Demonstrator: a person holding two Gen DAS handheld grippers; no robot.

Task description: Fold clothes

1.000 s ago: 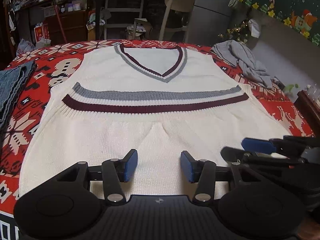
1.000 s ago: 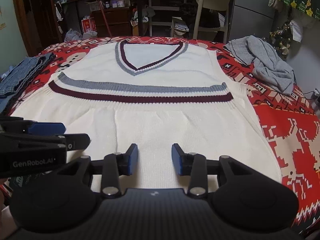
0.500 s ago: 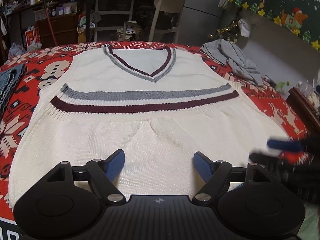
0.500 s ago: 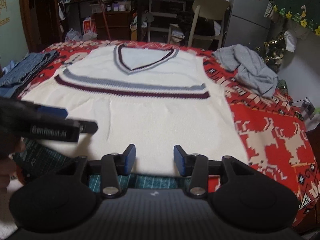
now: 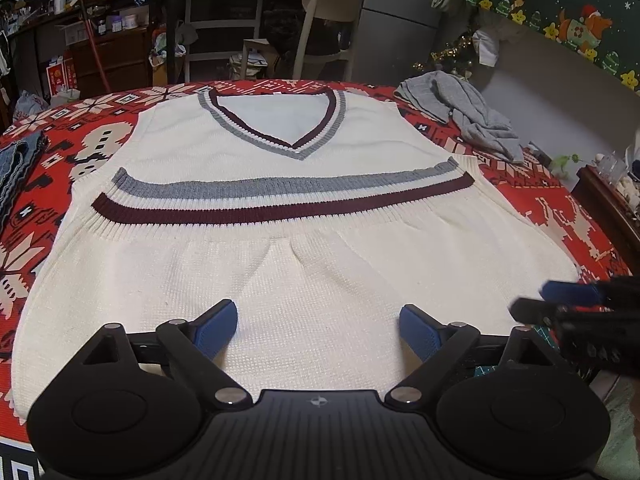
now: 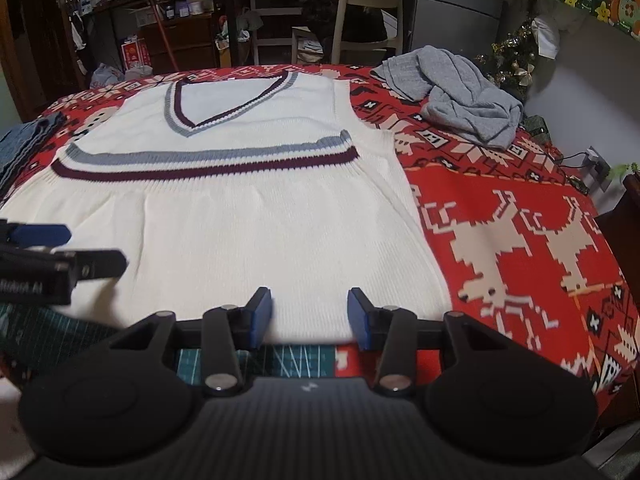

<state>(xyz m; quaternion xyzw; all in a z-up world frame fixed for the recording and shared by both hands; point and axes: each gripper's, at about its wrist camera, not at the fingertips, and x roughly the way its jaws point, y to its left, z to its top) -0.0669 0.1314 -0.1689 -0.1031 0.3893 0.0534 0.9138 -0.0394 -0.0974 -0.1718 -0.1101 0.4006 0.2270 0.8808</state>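
Observation:
A cream knit V-neck vest (image 5: 304, 264) with grey and maroon stripes lies flat on the red patterned tablecloth, its bottom part folded up over the body; it also shows in the right wrist view (image 6: 256, 224). My left gripper (image 5: 318, 330) is wide open and empty just above the near edge of the vest. My right gripper (image 6: 310, 316) is open and empty at the vest's near right edge. The right gripper appears at the right in the left wrist view (image 5: 576, 304), and the left gripper at the left in the right wrist view (image 6: 52, 256).
A crumpled grey garment (image 5: 468, 116) lies at the far right of the table. Folded blue denim (image 5: 16, 164) lies at the left edge. A green cutting mat (image 6: 280, 360) shows under the cloth at the near edge. A chair (image 5: 328, 20) and shelves stand behind the table.
My left gripper has opened wider. My right gripper has moved right and back toward the near right edge of the vest. The vest has not moved.

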